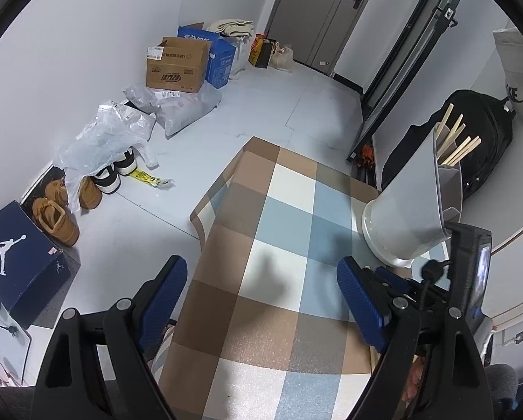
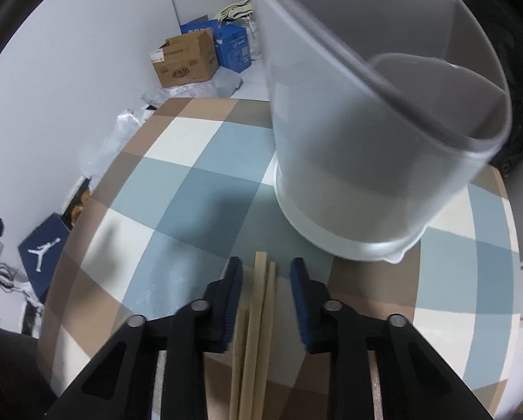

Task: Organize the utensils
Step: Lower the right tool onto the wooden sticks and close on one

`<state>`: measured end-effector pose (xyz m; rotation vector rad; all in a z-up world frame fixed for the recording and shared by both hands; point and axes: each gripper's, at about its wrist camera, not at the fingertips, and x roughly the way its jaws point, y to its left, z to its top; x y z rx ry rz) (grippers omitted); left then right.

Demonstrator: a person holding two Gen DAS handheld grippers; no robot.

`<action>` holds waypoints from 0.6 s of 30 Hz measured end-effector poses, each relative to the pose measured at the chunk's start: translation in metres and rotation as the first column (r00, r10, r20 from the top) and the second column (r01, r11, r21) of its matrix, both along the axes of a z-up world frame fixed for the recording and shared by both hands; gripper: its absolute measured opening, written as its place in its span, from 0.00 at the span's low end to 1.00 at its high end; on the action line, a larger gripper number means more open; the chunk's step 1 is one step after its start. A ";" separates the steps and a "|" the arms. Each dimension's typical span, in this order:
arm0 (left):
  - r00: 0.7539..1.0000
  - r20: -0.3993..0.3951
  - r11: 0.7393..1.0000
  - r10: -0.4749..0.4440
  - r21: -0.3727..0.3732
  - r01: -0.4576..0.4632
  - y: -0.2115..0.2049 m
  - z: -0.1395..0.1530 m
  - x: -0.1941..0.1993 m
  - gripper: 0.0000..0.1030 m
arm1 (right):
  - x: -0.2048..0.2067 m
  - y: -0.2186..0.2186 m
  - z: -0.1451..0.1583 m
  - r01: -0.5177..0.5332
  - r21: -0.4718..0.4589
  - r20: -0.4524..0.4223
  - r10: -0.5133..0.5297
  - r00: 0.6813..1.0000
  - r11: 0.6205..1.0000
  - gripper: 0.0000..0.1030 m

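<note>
Take the brown cardboard box [image 1: 178,64] against the far wall as your landmark. Just behind it, on its right, you see a blue carton [image 1: 216,56], and beyond that a heap of pale fabric [image 1: 234,27] and a yellow bag [image 1: 258,46] near the grey door [image 1: 317,10]. In front of the box lie grey plastic mailers [image 1: 184,106], then crumpled clear plastic [image 1: 100,143] draped over black-and-white sneakers [image 1: 116,169]. Nearer you from there sit tan shoes [image 1: 56,218] and a navy shoebox [image 1: 20,255] with a white jumping figure. Far to the box's right, a black backpack [image 1: 485,133] leans at the wall. The checked cloth [image 1: 261,217] covers the tabletop.
</note>
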<state>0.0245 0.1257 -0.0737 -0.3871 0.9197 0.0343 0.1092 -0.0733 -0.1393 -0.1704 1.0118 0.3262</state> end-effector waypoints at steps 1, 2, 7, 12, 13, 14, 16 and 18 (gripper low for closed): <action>1.000 -0.002 1.000 0.002 -0.002 -0.002 0.001 0.000 0.000 0.82 | 0.001 0.002 0.000 0.000 -0.011 0.007 0.000 1.000 1.000 0.11; 1.000 -0.004 1.000 0.004 -0.004 -0.004 0.001 -0.001 0.000 0.82 | 0.002 0.002 0.000 0.002 -0.012 0.007 -0.002 1.000 1.000 0.09; 1.000 -0.005 1.000 0.005 -0.006 -0.005 0.002 -0.001 -0.001 0.82 | -0.002 -0.006 0.009 0.022 0.040 0.015 -0.022 1.000 0.999 0.06; 1.000 -0.006 1.000 -0.011 0.002 0.011 -0.003 -0.001 0.000 0.82 | -0.019 -0.018 0.032 0.023 0.100 0.060 -0.029 0.998 0.995 0.05; 1.000 -0.008 1.000 -0.018 0.007 0.018 -0.005 -0.002 0.000 0.82 | -0.022 -0.021 0.036 0.025 0.112 0.067 -0.033 0.997 0.993 0.05; 1.000 -0.011 1.000 -0.024 0.010 0.024 -0.007 -0.002 0.001 0.82 | -0.026 -0.025 0.041 0.029 0.129 0.074 -0.039 0.996 0.991 0.05; 0.999 -0.019 0.999 -0.042 0.010 0.042 -0.011 -0.004 0.001 0.82 | -0.033 -0.035 0.052 0.039 0.167 0.087 -0.054 0.995 0.985 0.05; 0.997 -0.036 0.998 -0.065 0.005 0.066 -0.017 -0.007 0.001 0.82 | -0.038 -0.043 0.061 0.049 0.198 0.102 -0.071 0.992 0.979 0.06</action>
